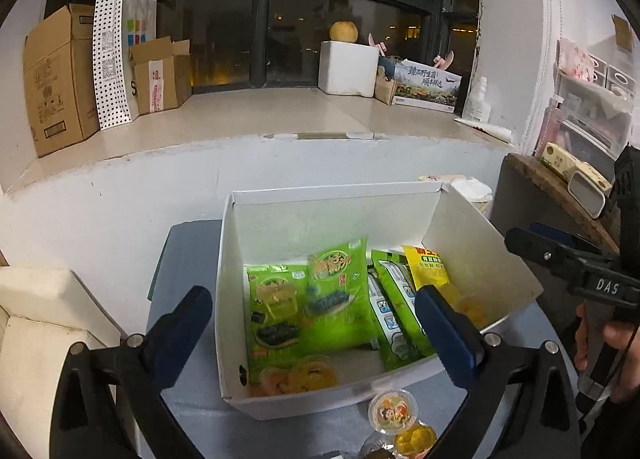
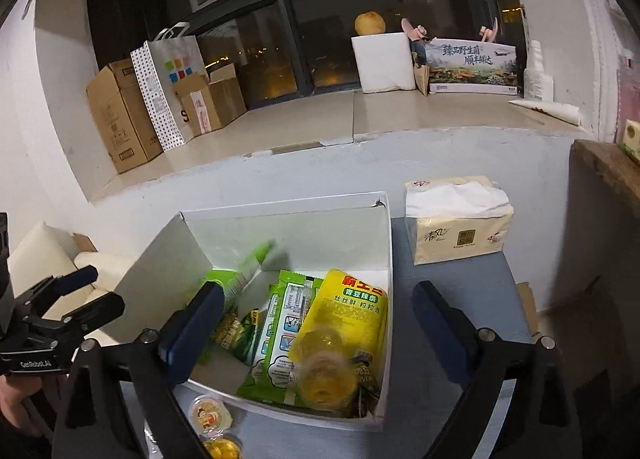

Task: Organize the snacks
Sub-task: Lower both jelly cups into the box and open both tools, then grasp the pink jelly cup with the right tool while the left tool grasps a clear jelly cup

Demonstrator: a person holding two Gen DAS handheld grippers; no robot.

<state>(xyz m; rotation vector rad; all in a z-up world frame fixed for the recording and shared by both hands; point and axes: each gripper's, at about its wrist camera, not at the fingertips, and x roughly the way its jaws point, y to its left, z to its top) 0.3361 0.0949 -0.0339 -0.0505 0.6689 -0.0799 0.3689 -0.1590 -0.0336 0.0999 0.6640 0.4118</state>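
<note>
A white cardboard box stands open on a grey-blue surface, set against the pale wall under a window ledge. Inside it lie green seaweed snack packets, a yellow packet at the right and clear jelly cups resting on the packets. Two more jelly cups sit outside on the surface, just beside the box's near wall: one with a cartoon lid and a yellow one nearer still. The left gripper hangs over the box's near left part, its jaws spread wide and holding nothing. The right gripper hangs over the near right part, jaws likewise spread and empty. A tissue pack stands right of the box.
</note>
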